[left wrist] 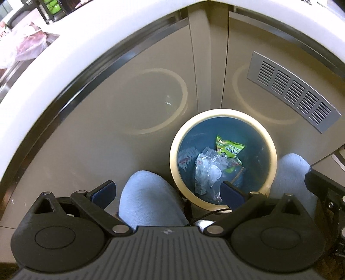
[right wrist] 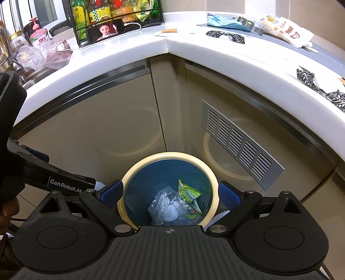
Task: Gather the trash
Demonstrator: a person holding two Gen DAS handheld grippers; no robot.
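Nearest us, our left gripper (left wrist: 168, 191) hangs with its jaws spread wide and nothing between them, above a pale blue slipper (left wrist: 148, 200) and the near rim of the bin (left wrist: 224, 114). Our right gripper (right wrist: 170, 193) is also wide open and empty, its blue pads on either side of the bin (right wrist: 168, 155) seen from above. Down inside the bin lie a crumpled clear plastic wrapper (left wrist: 207, 170) and a green snack packet (left wrist: 228, 148), touching each other. Behind the bin stand beige cupboard doors with a metal vent grille (right wrist: 239, 142). Further up, the white worktop (right wrist: 120, 56) carries black-and-white striped wrappers (right wrist: 226, 35), a printed plastic bag (right wrist: 284, 30), a phone (right wrist: 105, 30) and a bottle rack (right wrist: 116, 13).
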